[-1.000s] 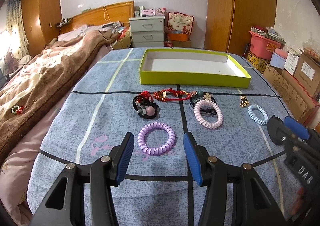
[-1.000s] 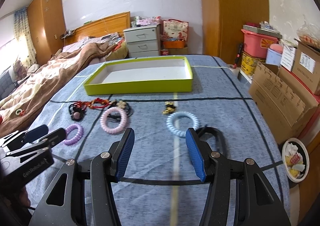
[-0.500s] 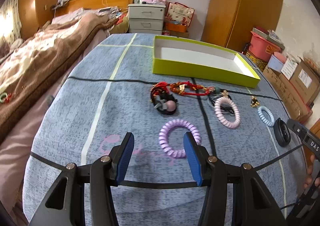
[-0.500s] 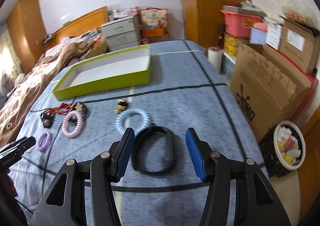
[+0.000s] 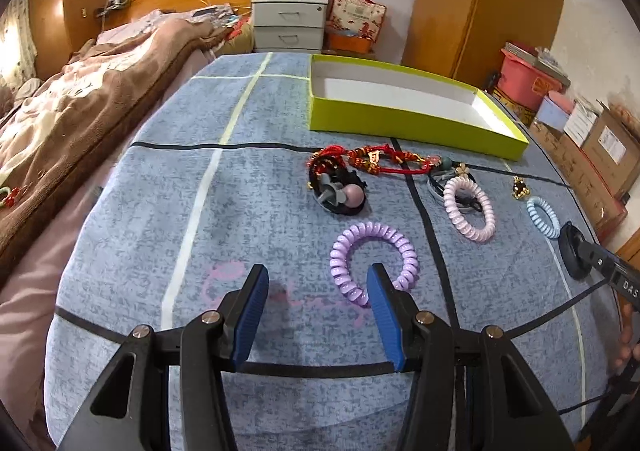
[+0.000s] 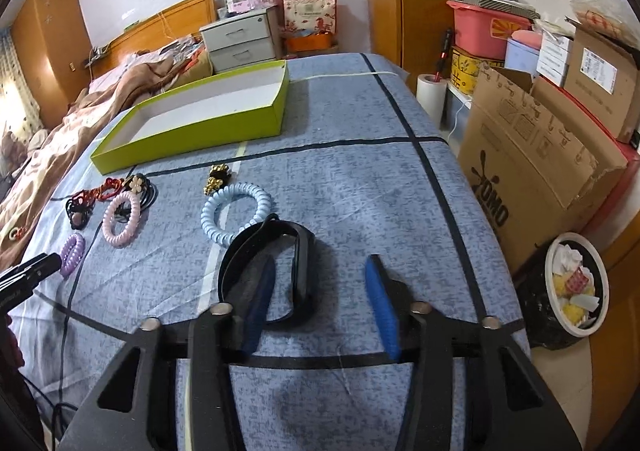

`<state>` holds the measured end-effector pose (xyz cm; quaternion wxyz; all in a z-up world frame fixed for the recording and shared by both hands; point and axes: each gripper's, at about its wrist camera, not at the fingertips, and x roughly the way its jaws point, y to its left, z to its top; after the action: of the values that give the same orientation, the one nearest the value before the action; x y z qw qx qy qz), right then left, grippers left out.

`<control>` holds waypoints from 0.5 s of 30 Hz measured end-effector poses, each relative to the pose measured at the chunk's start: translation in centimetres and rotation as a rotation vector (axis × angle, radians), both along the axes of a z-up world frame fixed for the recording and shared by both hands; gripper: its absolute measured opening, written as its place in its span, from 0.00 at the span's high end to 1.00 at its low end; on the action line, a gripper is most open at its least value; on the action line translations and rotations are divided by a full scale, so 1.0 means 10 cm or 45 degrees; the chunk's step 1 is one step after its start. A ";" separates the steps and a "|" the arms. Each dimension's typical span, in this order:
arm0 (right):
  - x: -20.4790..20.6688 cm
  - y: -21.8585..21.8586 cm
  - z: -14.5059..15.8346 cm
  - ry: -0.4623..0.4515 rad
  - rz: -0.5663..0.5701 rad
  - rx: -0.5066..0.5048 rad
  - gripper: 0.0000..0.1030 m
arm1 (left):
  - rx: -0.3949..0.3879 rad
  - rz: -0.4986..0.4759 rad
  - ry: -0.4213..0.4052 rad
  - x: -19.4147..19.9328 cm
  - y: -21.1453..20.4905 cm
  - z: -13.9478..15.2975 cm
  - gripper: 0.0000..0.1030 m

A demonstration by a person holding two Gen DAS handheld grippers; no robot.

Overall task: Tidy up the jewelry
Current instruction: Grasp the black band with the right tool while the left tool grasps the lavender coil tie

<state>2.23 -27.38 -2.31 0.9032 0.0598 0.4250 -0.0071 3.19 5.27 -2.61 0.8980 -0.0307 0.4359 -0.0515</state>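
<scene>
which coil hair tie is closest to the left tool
The purple spiral coil hair tie, its near edge touching the left tool's right finger; the pink coil and light blue coil lie farther right.

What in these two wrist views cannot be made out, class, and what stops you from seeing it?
- Near arc of the purple coil band, left wrist view: hidden behind a finger of the left tongs.
- Near part of the black wristband, right wrist view: covered by a blurred finger of the right tongs, which have just been closing.
- Gold charm: too small to identify.
</scene>
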 end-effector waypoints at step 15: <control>0.03 0.03 -0.05 0.013 0.039 0.043 0.86 | 0.100 -0.140 0.000 0.11 -0.13 -0.03 0.68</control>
<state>2.57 -27.10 -2.80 0.8999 0.0685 0.4305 0.0135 4.28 3.98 -2.86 0.8943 0.0284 0.4387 -0.0838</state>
